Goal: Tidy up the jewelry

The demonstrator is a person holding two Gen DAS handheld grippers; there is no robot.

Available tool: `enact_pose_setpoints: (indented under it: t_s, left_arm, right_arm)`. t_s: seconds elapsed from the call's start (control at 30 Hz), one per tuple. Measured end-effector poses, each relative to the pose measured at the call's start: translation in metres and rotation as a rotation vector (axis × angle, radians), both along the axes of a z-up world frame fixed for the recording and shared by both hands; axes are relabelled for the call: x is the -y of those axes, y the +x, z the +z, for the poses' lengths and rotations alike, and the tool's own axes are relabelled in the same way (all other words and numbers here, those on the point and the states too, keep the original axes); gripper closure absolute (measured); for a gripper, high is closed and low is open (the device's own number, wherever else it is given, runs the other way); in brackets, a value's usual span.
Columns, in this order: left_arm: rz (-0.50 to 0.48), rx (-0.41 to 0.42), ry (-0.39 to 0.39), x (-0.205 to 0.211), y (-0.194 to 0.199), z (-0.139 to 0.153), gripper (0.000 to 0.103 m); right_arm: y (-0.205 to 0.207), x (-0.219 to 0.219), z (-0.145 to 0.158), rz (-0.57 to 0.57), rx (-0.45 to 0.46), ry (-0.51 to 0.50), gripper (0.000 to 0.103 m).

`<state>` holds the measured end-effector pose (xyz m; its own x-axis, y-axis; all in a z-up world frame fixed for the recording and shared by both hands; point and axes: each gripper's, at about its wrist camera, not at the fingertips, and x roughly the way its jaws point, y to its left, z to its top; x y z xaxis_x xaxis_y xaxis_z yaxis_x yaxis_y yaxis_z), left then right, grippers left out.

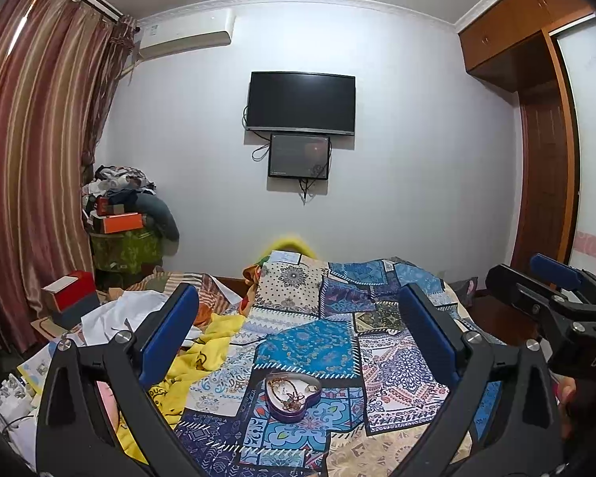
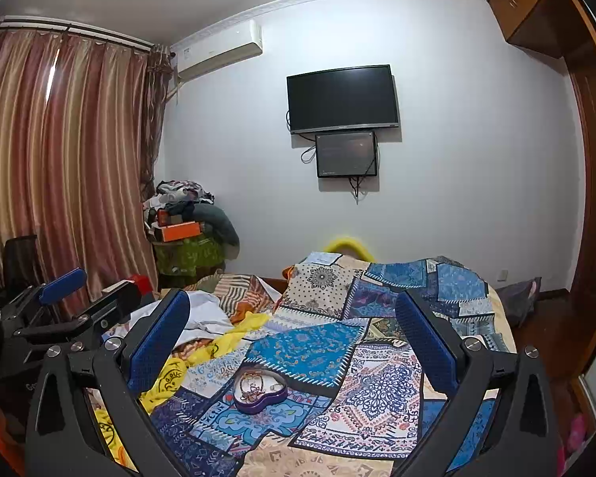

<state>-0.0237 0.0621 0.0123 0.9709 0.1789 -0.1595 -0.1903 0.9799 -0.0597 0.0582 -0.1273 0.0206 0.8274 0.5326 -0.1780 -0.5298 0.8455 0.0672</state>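
Both tongs, left (image 1: 298,330) and right (image 2: 294,330), wide apart and empty, heart-shaped tin (image 1: 293,395) on patchwork bedspread (image 1: 397,373) between.

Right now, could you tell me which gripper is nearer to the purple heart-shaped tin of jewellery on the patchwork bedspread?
Hard to call: neither is clearly nearer. The left gripper and right gripper both hover open, apart from the purple heart-shaped tin, which lies ahead of each, slightly left of centre for the right.

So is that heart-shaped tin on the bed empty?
No, the heart tin sits open on the quilt with tangled jewelry inside it.
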Motion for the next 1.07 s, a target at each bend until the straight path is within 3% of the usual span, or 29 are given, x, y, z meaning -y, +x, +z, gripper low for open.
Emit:
enact_pose_setpoints:
  t_s: [1.07]
  left_arm:
    - [-0.022, 0.014, 0.010, 0.0023, -0.0028, 0.0041, 0.002]
  right_arm:
    - [0.0008, 0.0031, -0.0009, -0.010, 0.002, 0.003, 0.000]
